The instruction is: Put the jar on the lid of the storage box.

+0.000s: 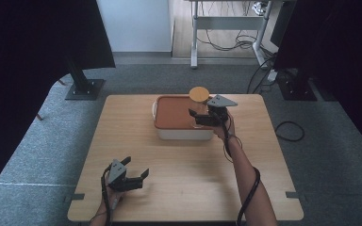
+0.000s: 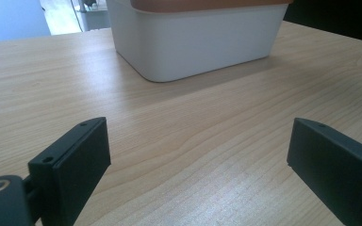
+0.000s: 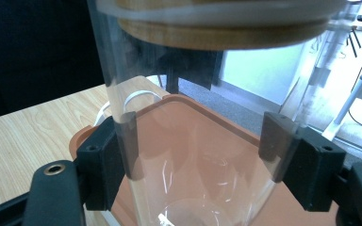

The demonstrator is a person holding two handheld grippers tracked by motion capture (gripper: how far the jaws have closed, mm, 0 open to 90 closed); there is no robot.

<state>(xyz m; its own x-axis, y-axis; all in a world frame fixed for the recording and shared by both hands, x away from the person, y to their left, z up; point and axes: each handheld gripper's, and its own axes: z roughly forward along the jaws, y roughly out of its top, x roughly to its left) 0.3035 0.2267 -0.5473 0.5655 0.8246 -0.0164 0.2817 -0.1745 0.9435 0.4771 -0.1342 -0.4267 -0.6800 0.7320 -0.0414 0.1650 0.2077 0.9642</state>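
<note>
While gripped just below its wooden lid, stood upright on the orange lid of the white container, right of centre in the high view: a clear glass jar; pressed against its two sides, the black jaws of the right gripper, closed on the glass; seen through the jar wall in the right gripper view, the orange lid beneath; held by a hand reaching in from the lower right of the high view. Lower left of that view, low over the wooden table, well apart from the container: the left gripper, jaws spread wide, nothing between them; in the left gripper view, bare wood grain between the jaws, the container's white wall at the top of the frame. Beyond the table, grey carpet; at the upper right, desk legs and trailing cables.
</note>
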